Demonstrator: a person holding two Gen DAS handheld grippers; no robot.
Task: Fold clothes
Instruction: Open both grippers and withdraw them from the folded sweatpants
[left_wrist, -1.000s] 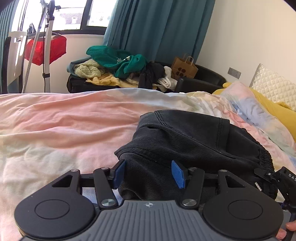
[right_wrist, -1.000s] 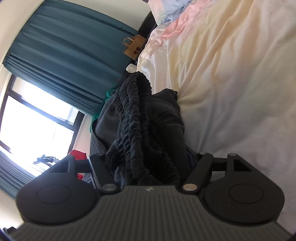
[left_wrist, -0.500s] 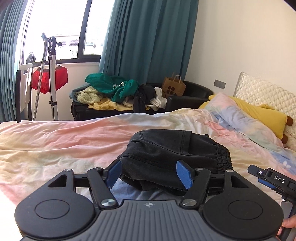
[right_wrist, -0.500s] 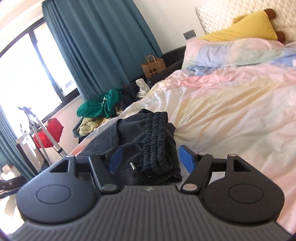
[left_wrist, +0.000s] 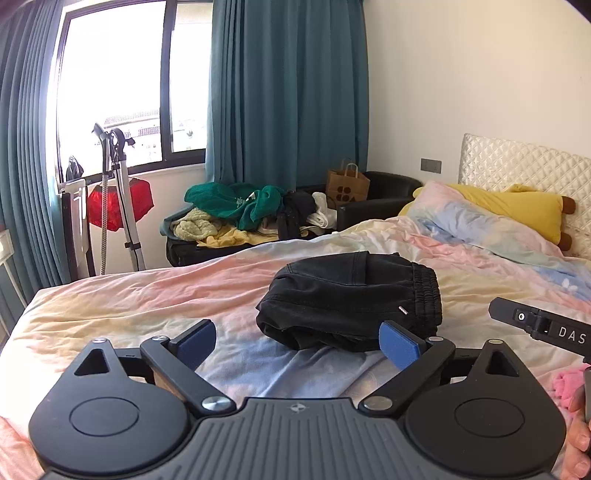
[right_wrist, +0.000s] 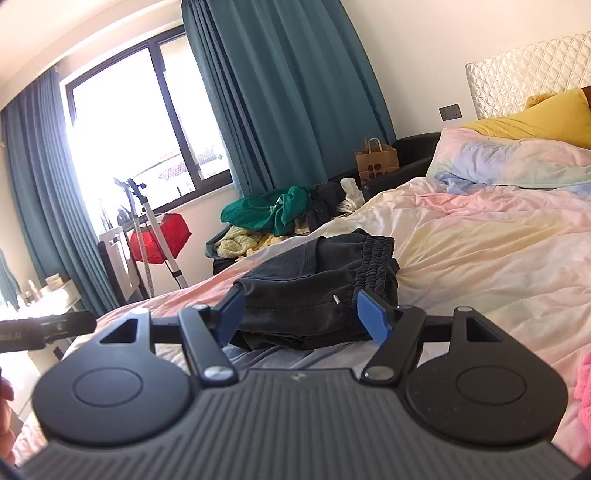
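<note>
A folded black garment with an elastic waistband lies in a compact bundle on the pastel bed cover. My left gripper hovers short of the bundle; its jaws are opening wide, with only the bed cover showing between the blue pads. My right gripper is open too, drawn back from the bundle, its pads apart and off the cloth. The tip of the other gripper shows at each view's edge. Something pink lies at the near right.
A pile of unfolded clothes covers a black bench beyond the bed. A paper bag, a red garment on a stand, teal curtains and a window stand behind. Pillows and a quilted headboard are at the right.
Both grippers let go of the black garment and pulled back and up from it. The left jaws spread wider. The right view rolled upright. The bundle now rests alone on the bed.
</note>
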